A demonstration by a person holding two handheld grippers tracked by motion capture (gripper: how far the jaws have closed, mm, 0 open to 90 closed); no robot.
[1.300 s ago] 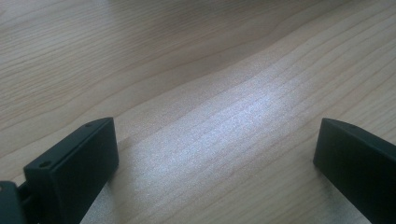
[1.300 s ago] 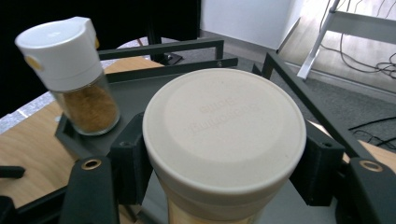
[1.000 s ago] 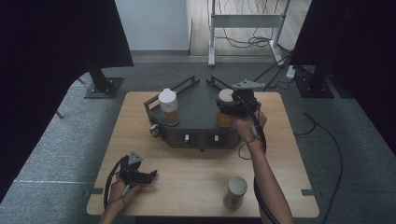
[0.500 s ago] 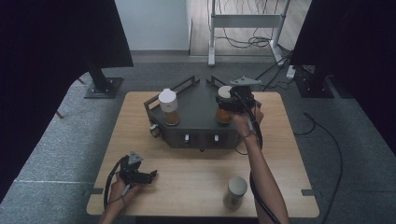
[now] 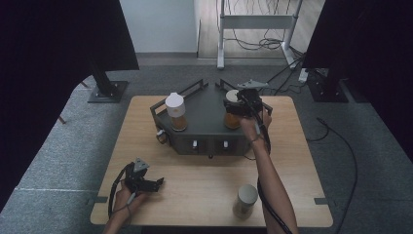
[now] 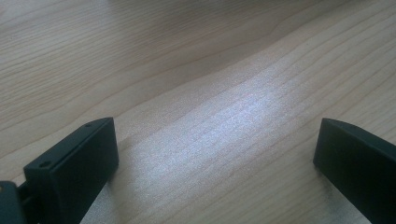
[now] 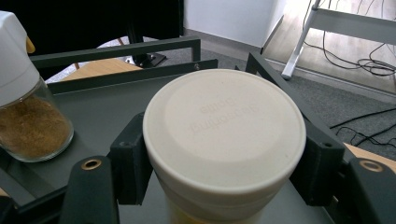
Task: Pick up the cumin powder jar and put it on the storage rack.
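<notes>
A jar with a cream lid (image 7: 224, 140) is seen standing at the right side of a dark grey rack (image 5: 204, 124), which sits at the far middle of the counter (image 5: 195, 187). In the right gripper view, the right gripper (image 7: 224, 163) is found grasping this jar just below its lid, one jaw pressed to each side. In the high view, the same jar (image 5: 232, 113) lies at about 1 o'clock from the counter's centre, with the right gripper (image 5: 243, 105) over it.

A second jar (image 5: 176, 112), white-capped and filled with brown granules, is noted at the left of the rack, at about 11 o'clock, well apart from the first. A third, grey-lidded jar (image 5: 245, 200) stands on the counter at about 5 o'clock, near the front edge.

The left gripper (image 5: 146, 184) rests at about 7 o'clock, released; in the left gripper view its jaws stand wide apart over bare wood, holding nothing.

The step in hand is judged to be either the placing or the picking of the cream-lidded jar on the rack; which of the two cannot be told. If placing, the next move calls for the jaws to be released and drawn straight up, clear of the lid. If picking, a vertical lift clear of the rack's rails is required.
</notes>
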